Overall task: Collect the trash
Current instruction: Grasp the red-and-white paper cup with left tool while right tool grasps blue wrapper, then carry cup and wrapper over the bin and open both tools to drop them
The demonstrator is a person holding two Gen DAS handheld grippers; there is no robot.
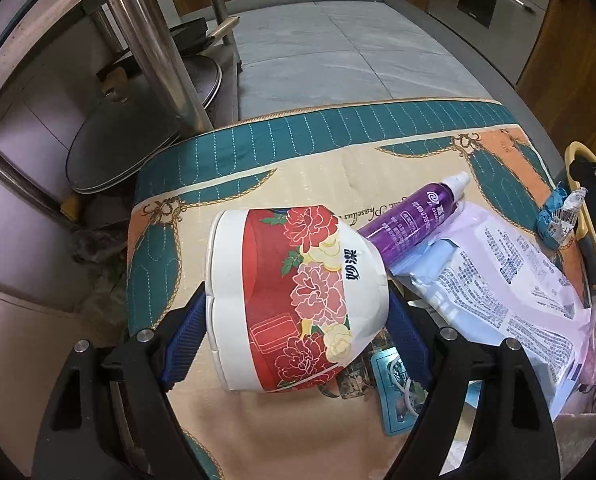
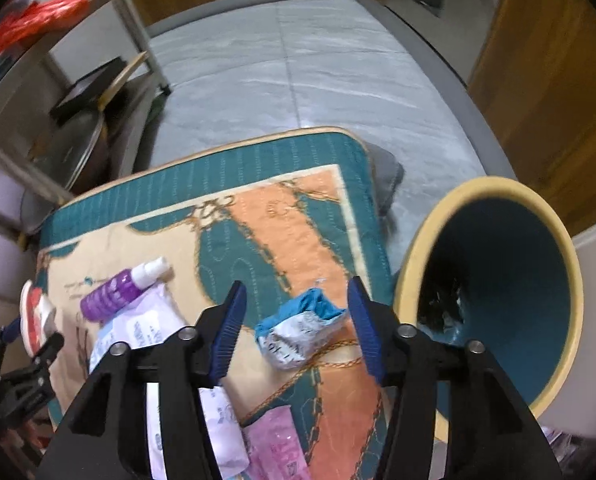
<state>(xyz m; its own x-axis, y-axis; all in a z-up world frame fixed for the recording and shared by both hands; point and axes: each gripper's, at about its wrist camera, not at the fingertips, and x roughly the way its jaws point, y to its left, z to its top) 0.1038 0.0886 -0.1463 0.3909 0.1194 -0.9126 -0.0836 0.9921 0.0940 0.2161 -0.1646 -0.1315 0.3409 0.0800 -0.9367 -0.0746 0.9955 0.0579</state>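
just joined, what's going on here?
A person with a handheld gripper in each hand is clearing trash off a quilted mat. The left gripper has its jaws clamped on a red floral container with a white rim. The right gripper hangs over a crumpled blue and silver wrapper, jaws open on either side and not touching it. A blue bin with a cream rim stands just right of the mat. A purple spray bottle and a wipes pack lie on the mat.
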